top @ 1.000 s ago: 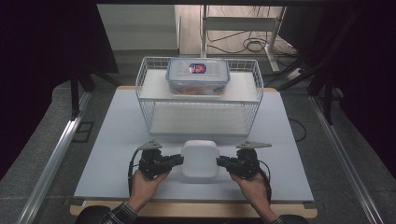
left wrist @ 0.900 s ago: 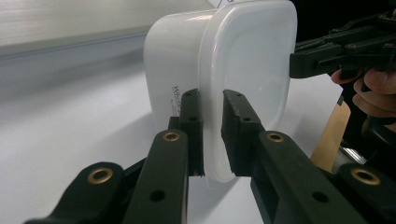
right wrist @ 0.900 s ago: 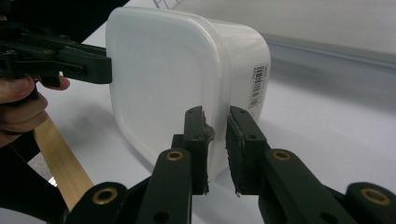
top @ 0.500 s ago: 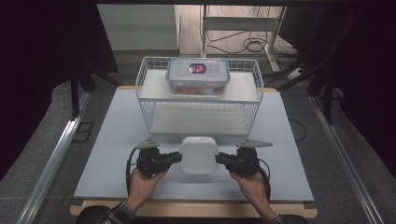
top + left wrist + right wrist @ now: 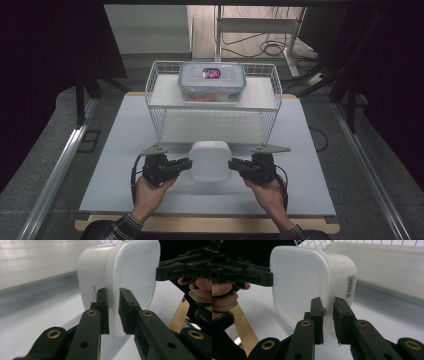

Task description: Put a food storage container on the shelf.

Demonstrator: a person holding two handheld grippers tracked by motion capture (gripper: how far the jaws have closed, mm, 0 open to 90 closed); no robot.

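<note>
White plastic container [image 5: 210, 161] sits on the near bench [image 5: 310, 165], directly before the wire rack [image 5: 212, 112]. Left gripper [image 5: 186, 163] and right gripper [image 5: 234, 164] fingers clamp its opposite rims, equally near.

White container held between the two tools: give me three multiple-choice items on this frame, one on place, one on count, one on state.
1. Where is the white container?
A. on the wire rack's top shelf
B. in front of the wire rack, between the two tools
C. on the floor

2. How many containers are in the high view?
A. one
B. two
C. four

3. How do the left tool and right tool stand?
A. both shut on the white container's rim
B. both open, clear of it
C. one is holding the clear lidded box

Key: 1 B, the high view shows it there; 2 B, it and the clear lidded box; 3 A, both tool views show jaws pinching the rim.
</note>
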